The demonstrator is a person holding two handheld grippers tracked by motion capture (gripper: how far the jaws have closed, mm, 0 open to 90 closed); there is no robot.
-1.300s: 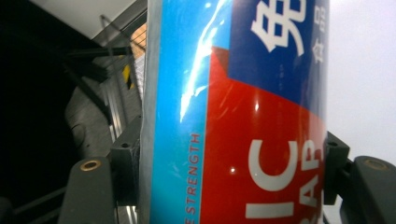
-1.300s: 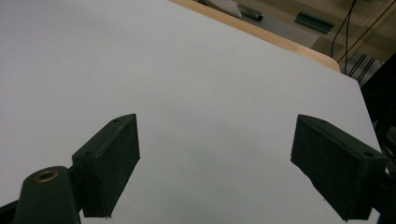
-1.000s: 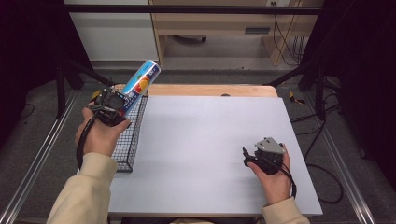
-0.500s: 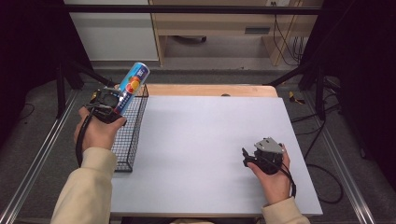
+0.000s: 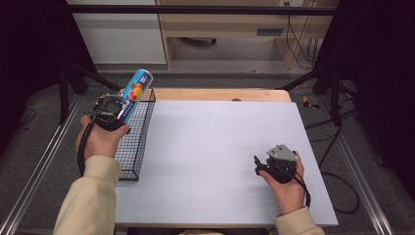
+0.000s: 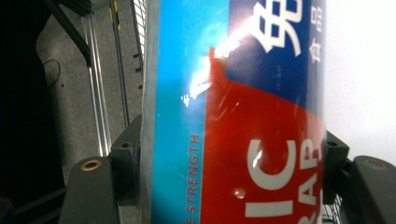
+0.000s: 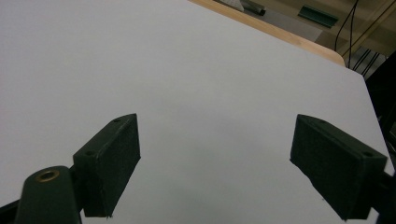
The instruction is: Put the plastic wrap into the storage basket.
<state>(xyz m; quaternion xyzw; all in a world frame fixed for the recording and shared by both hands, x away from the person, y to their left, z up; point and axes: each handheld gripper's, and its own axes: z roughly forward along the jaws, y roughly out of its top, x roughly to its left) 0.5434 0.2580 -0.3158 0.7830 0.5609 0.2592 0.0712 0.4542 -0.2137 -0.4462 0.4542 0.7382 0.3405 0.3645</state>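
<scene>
Item 1, nearest: right tongs, resting in the person's hand on the near right part of the desk; jaws standing wide apart, nothing between them, as the right gripper view is showing over bare white surface.

Item 2: white desk, its top carrying nothing but the right hand; wooden edge showing along the far side.

Item 3: black wire basket, sitting at the desk's left edge, long side running near to far.

Item 4: left tongs, raised above the basket's far end, jaws clamped on a cylindrical tube. The tube is tilting up and away, blue cap end highest. The left gripper view is showing its label in cyan, dark blue and red, with white lettering, pressed between both jaw pads.

Progress, as a judgement: the grasp and lift are done and the tube is hanging over the basket, not yet inside. Lowering and releasing appear to be remaining; whether the basket is the destination cannot be told for certain.
</scene>
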